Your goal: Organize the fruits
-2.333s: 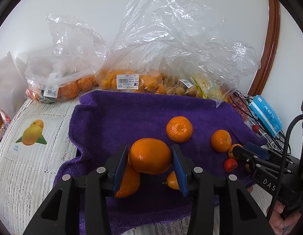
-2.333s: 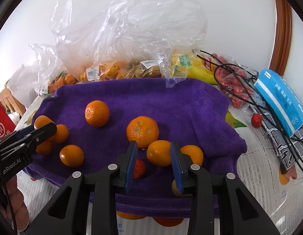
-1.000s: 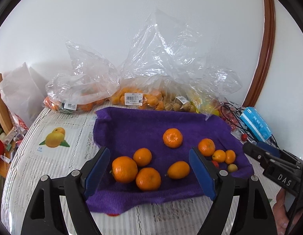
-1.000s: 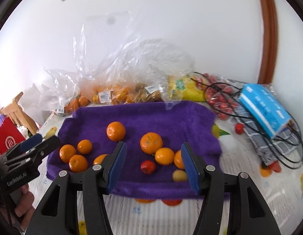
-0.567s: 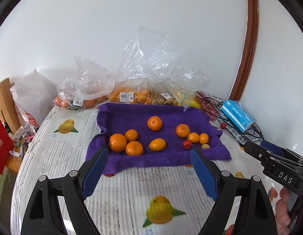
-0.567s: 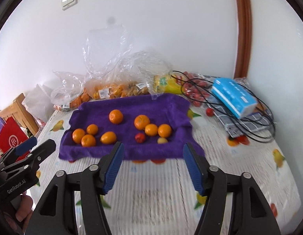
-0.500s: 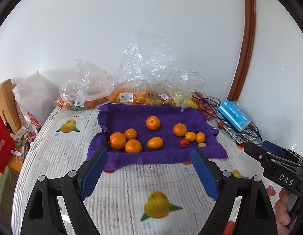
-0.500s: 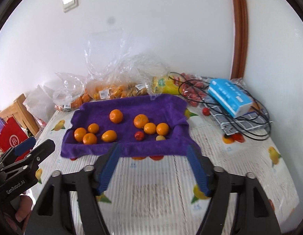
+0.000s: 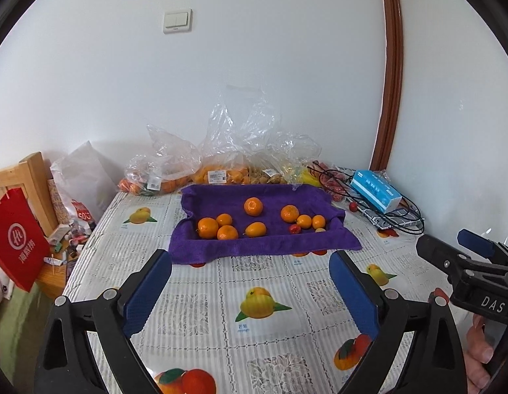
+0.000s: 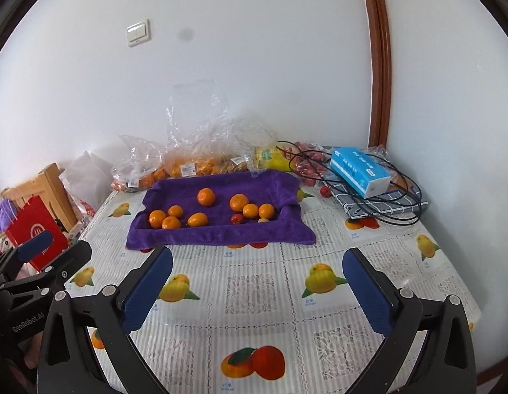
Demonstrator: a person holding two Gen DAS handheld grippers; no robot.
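The fruits lie on the purple towel (image 9: 264, 246) toward the back of the table (image 9: 267, 338), in two loose groups. On the left of the towel sit four oranges (image 9: 208, 227) close together, some touching, with a fifth orange (image 9: 253, 206) alone further back. On the right a bigger orange (image 9: 289, 213) sits beside two small ones (image 9: 304, 221), a small red fruit (image 9: 294, 229) and a pale little one (image 9: 320, 230) near the towel's front fold.

Oranges like these are likely firm and light, round enough to roll on the soft cloth, with skin that grips fairly well; a squeeze across the widest part, from the sides, should hold. The small red and pale fruits look softer and easier to bruise or squirt out, so a gentle pinch at the middle seems wise. Where oranges touch, one pad may nudge a neighbour.

Behind the towel, clear bags (image 9: 234, 151) hold more fruit against the wall. To the right lie a blue tissue pack (image 9: 375, 190) and black cables (image 10: 385, 203); to the left a red bag (image 9: 16, 243) hangs off the table's edge.

The left tongs (image 9: 250, 295) and right tongs (image 10: 259, 292) have both just been opening and now stand spread wide with nothing between the pads, well back from the towel over the printed tablecloth. The sorting looks largely done, or paused.
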